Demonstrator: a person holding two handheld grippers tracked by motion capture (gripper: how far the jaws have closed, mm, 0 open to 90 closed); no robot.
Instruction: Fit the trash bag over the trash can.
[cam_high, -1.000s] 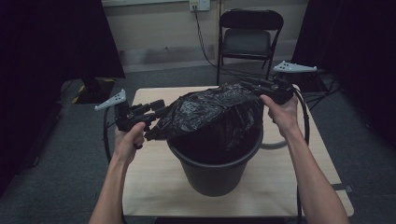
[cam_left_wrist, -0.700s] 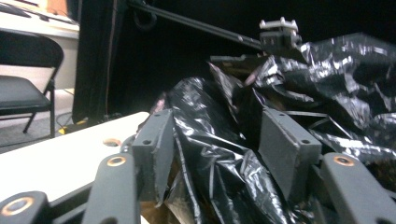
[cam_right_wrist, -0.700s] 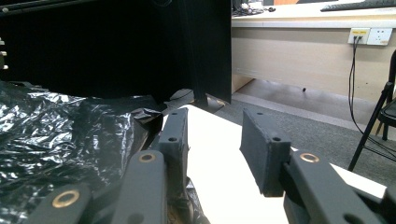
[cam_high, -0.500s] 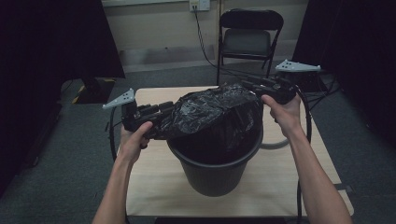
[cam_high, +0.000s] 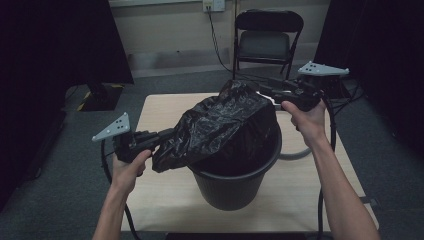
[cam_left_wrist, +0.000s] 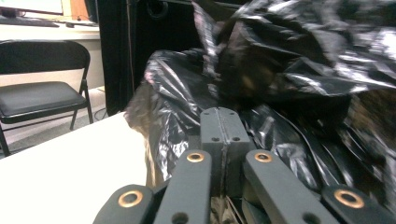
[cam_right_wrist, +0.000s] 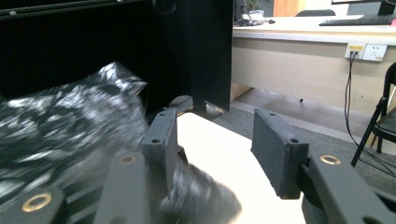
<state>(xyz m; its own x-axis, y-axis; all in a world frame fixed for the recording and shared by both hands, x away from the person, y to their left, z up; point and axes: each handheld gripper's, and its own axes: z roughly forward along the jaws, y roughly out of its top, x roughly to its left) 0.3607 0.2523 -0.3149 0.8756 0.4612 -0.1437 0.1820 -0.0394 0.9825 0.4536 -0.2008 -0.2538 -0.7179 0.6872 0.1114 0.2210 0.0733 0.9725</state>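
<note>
A black plastic bin bag (cam_high: 225, 120) lies crumpled over the mouth of a black bucket (cam_high: 235, 185) on the pale table (cam_high: 165, 200). My left gripper (cam_high: 165, 135) is at the bag's left edge. Its jaws have just been closing and now meet on the plastic, seen close up as the left gripper (cam_left_wrist: 223, 116) against the bag (cam_left_wrist: 303, 70). My right gripper (cam_high: 265, 91) hovers at the bag's far right corner. Its jaws have just been opening. In the right gripper view the right gripper (cam_right_wrist: 217, 135) stands apart, with the blurred bag (cam_right_wrist: 65, 121) beside the left jaw.
A folding chair (cam_high: 267, 45) stands behind the table against the wall. A grey cable loop (cam_high: 295, 155) lies on the table right of the bucket. Dark curtains flank both sides. A chair (cam_left_wrist: 37, 93) also appears in the left gripper view.
My left gripper has drawn back toward the person, dragging the bag's left edge out past the bucket's rim. The right hand has barely moved.
</note>
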